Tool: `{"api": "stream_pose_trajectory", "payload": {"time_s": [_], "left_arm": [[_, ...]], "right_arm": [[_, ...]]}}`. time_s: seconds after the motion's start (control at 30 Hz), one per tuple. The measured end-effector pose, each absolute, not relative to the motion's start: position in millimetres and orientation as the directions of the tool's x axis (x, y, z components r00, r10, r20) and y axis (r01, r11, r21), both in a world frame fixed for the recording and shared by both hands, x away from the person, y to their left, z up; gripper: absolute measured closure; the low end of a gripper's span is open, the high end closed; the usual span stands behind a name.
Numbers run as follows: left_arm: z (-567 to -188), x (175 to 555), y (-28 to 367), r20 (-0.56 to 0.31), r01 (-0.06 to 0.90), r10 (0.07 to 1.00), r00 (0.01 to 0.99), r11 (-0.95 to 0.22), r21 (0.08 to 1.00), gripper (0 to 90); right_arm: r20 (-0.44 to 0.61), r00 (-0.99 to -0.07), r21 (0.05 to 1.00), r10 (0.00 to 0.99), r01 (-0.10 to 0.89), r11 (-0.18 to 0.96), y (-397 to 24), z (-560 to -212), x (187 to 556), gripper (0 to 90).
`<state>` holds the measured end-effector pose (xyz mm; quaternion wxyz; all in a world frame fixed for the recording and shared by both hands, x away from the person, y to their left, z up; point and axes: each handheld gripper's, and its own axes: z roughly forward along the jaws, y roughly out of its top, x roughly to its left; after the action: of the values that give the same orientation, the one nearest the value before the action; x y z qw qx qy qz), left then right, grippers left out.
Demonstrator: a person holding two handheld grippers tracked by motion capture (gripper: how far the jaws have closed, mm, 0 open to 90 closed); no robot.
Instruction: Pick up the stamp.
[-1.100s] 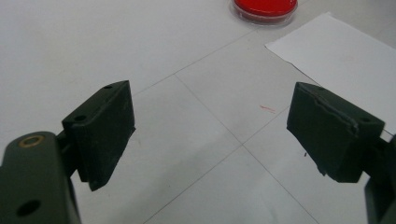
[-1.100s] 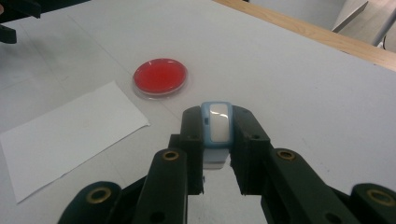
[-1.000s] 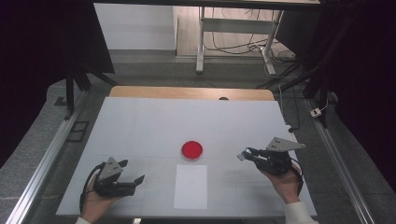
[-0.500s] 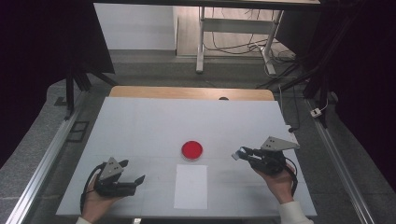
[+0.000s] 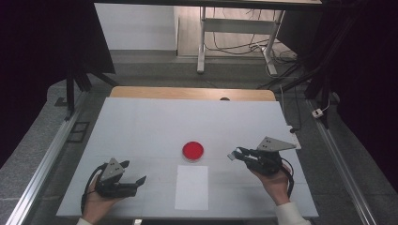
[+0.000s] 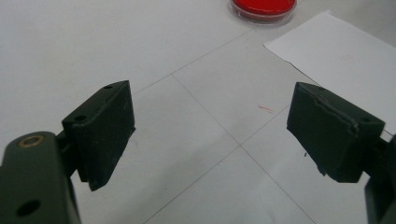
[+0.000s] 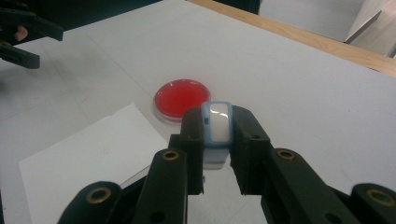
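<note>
right hand-held gripper shifted left | blue-white block clamped, long axis toward red dish

light: even, overhead, worktop bright | surroundings: dark, near black at both sides | shadows: faint, soft | glare: small highlight on held white-blue piece | focus: near jaws soft, perhaps slight motion blur

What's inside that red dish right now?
The round dish holds an even red layer under a clear rim, with nothing else seen in it. The right claw, shut on a small blue-edged white block, covers its near edge.
</note>
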<state>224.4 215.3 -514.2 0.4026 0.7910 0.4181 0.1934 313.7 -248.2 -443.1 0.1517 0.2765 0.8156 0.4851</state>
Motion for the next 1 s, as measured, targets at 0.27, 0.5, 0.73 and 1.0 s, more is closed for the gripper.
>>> {"api": "stream_pose_trajectory", "payload": {"time_s": [0.27, 0.5, 0.73, 1.0], "left_arm": [[-514.6, 224.6, 214.9, -0.03, 0.506, 0.817, 0.576, -0.327, 0.798, 15.3], [-514.8, 224.6, 214.4, -0.03, 0.506, 0.817, 0.576, -0.328, 0.798, 15.2], [-514.7, 224.6, 214.1, -0.028, 0.505, 0.816, 0.577, -0.329, 0.798, 15.2], [-514.1, 224.2, 214.0, -0.032, 0.506, 0.818, 0.574, -0.324, 0.8, 15.2]], "right_arm": [[0.019, -0.808, 0.876, 0.589, 0.298, 0.38, -238.4, -443.0, 313.3, 75.3], [0.016, -0.813, 0.878, 0.582, 0.29, 0.381, -230.1, -443.4, 313.3, 75.4], [0.015, -0.818, 0.878, 0.575, 0.286, 0.384, -220.5, -446.2, 312.3, 75.3], [0.009, -0.824, 0.878, 0.566, 0.277, 0.39, -208.4, -447.5, 310.6, 75.3]]}}
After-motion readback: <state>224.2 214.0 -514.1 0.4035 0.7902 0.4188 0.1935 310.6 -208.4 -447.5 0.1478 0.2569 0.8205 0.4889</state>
